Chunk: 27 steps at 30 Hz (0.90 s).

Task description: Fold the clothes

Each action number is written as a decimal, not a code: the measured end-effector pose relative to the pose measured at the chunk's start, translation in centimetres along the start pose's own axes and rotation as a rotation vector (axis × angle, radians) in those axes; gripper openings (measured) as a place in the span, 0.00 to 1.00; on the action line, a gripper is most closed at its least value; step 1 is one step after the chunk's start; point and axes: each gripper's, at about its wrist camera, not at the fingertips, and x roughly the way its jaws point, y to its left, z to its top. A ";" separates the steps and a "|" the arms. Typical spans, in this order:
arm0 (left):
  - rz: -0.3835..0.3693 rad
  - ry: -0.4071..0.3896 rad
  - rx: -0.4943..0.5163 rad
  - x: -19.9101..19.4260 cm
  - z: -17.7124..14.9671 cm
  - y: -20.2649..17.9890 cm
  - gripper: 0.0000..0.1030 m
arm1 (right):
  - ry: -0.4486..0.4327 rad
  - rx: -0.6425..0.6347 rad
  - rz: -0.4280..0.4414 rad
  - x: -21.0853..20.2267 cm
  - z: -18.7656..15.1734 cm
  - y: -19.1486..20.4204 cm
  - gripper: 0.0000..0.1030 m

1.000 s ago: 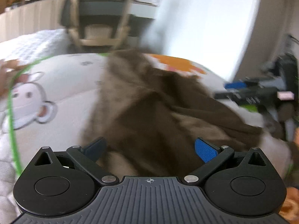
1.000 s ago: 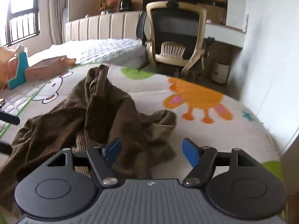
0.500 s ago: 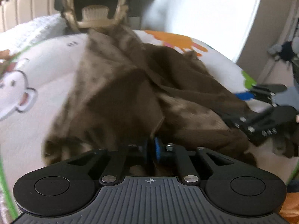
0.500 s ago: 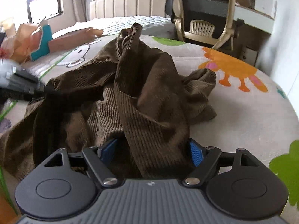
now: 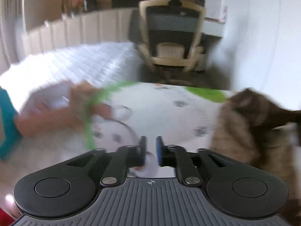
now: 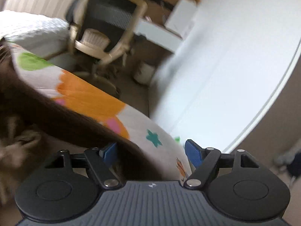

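A brown corduroy garment (image 5: 250, 130) lies on the cartoon-print bed cover (image 5: 169, 113), at the right of the blurred left wrist view. My left gripper (image 5: 150, 148) has its jaws nearly together with a narrow gap and nothing between them; the garment is off to its right. In the right wrist view the garment (image 6: 56, 120) stretches from the left down to my right gripper (image 6: 152, 152), which is open with the fabric edge lying between its pads.
A beige-framed office chair (image 5: 173, 43) stands beyond the bed, also in the right wrist view (image 6: 105, 28). A white quilted bed (image 5: 79, 64) and a teal and tan object (image 5: 11, 124) are at left. A white wall (image 6: 225, 66) is at right.
My left gripper has let go of the garment and swung left off it. My right gripper has swung right, still open, with the fabric now drawn taut across its left side.
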 end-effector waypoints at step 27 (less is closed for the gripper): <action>0.346 -0.063 0.080 -0.4 2.1 4.2 0.04 | -0.031 0.250 0.593 -5.9 -1.8 3.5 0.79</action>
